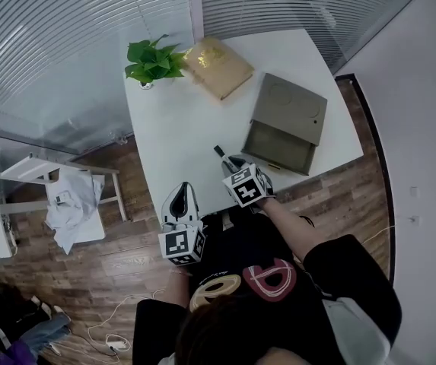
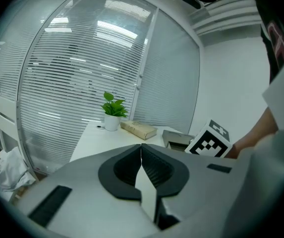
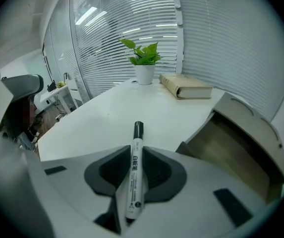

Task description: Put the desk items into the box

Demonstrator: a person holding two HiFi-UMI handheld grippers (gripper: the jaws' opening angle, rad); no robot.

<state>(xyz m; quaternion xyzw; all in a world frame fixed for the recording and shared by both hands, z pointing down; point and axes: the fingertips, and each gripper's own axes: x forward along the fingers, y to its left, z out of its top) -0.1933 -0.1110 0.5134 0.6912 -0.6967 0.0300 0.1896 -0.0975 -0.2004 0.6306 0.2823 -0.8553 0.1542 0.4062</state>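
A white marker pen with a black cap point(image 3: 137, 157) lies lengthwise between the pads of my right gripper point(image 3: 134, 148), which is shut on it; its cap point(image 1: 219, 153) pokes out forward over the white table point(image 1: 179, 128). The open grey-brown box point(image 1: 286, 124) stands just right of that gripper, its opening point(image 3: 236, 143) facing it. My left gripper point(image 1: 181, 196) hangs at the table's near edge, shut with its jaws meeting point(image 2: 142, 145) and nothing between them. A tan book point(image 1: 218, 67) and a potted plant point(image 1: 153, 61) sit at the far end.
A window wall with blinds point(image 1: 88, 21) runs behind the table's far and left sides. A white stool with a cloth point(image 1: 69, 196) stands on the wooden floor to the left. The person's body is close to the near edge.
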